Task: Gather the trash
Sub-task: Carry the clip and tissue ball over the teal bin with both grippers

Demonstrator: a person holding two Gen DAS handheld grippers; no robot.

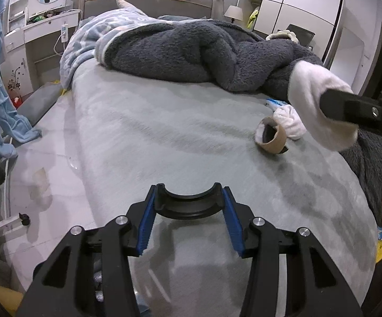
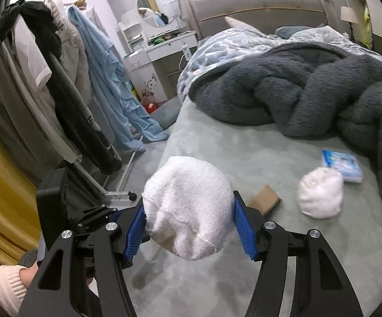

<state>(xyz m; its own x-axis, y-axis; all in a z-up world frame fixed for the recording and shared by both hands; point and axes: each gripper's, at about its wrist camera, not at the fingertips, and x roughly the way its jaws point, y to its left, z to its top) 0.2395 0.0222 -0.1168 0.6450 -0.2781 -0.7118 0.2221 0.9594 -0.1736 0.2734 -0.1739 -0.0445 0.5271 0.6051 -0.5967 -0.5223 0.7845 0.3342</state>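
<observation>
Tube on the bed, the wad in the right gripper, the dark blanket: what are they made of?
Tube: brown cardboard, matte, hollow, likely a spent paper roll core.
Wad: white tissue or paper towel by its embossed weave and crumpled folds; thin cloth not excluded. The right gripper clamps it.
Dark blanket: grey plush fleece with a fuzzy, matte pile.

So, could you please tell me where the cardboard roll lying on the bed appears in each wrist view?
Left wrist view: cardboard roll at right of centre, on the sheet beside a white wad.
Right wrist view: cardboard roll at lower centre-right, just past the right gripper.
Shared landmark: the dark grey fleece blanket.
</observation>
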